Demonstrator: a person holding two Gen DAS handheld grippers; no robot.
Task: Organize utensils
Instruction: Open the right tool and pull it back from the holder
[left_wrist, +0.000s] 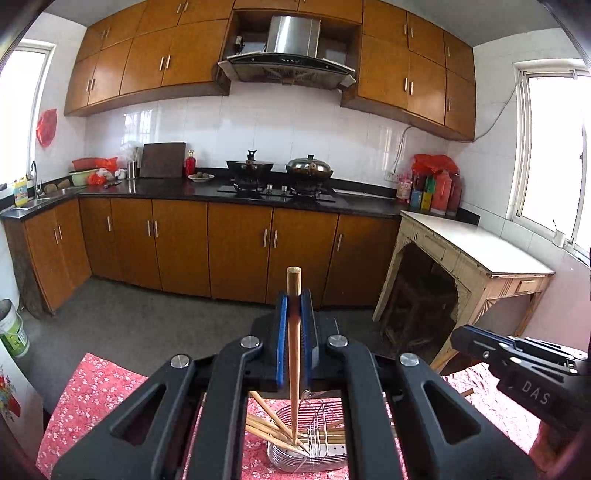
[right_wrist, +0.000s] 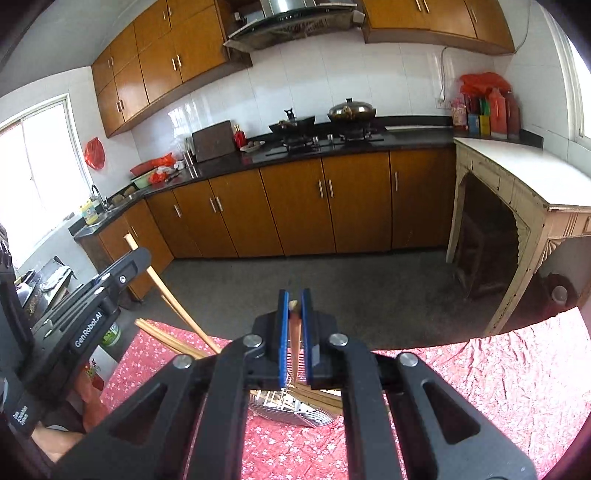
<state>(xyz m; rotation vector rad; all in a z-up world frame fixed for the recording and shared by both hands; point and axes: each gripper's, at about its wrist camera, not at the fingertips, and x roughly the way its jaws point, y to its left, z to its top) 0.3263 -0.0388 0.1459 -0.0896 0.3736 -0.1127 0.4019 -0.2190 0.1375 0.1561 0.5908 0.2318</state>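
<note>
Wire basket (left_wrist: 314, 458) sat on the bench (left_wrist: 92, 398), chopsticks (left_wrist: 266, 430) inside it, kitchen counter (left_wrist: 177, 190) way behind.

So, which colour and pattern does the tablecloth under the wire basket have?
The tablecloth is red with small white flowers, clearest in the right wrist view.

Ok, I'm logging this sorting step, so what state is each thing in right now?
left gripper: shut on a chopstick
left chopstick: held steeply, lower tip down in the basket
right gripper: shut on a chopstick
right chopstick: clamped between the pads, end just past the fingertips
wire basket: on the red floral cloth, several chopsticks leaning in it
wok: lid on
lower cabinet doors: closed
</note>
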